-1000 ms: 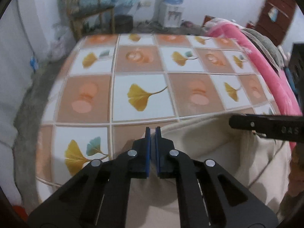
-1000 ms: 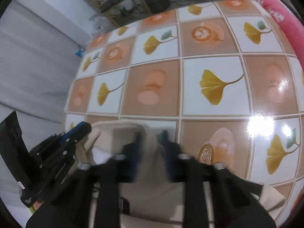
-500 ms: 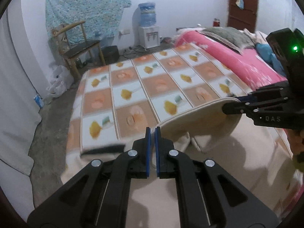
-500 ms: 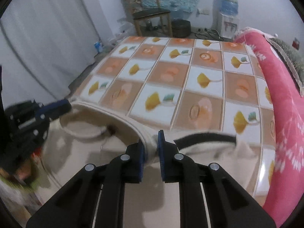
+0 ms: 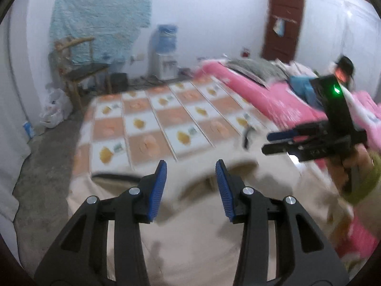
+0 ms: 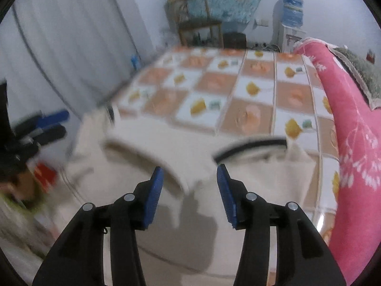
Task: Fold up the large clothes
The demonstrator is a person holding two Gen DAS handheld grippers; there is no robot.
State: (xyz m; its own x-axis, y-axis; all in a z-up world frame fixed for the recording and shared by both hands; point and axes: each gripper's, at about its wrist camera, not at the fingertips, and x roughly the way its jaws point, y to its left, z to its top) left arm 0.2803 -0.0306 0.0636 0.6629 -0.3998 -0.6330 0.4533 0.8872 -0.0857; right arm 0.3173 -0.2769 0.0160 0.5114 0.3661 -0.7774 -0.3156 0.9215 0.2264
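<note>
Left wrist view: left claw [image 5: 190,164] jaws opening, blue pads apart, nothing pinched between them. Cream garment [image 5: 202,245] lies spread on the bed below and ahead of this claw, its folded edge running crosswise just past the fingertips.

Right wrist view: right claw [image 6: 189,169] jaws opening too, no cloth between the pads; the garment's folded edge sits directly beneath and slightly beyond the tips. Dark-trimmed opening, likely a neckline, shows ahead-right of this claw.

Tiled bedcover [image 5: 152,124] lies beyond the garment from both claws; pink blanket [image 6: 352,124] to the right claw's right.

Judgement: fold just laid down. The garment's long axis seems to run across both claws, so each is about equally near its own end; the next grip means reaching down and forward.
</note>
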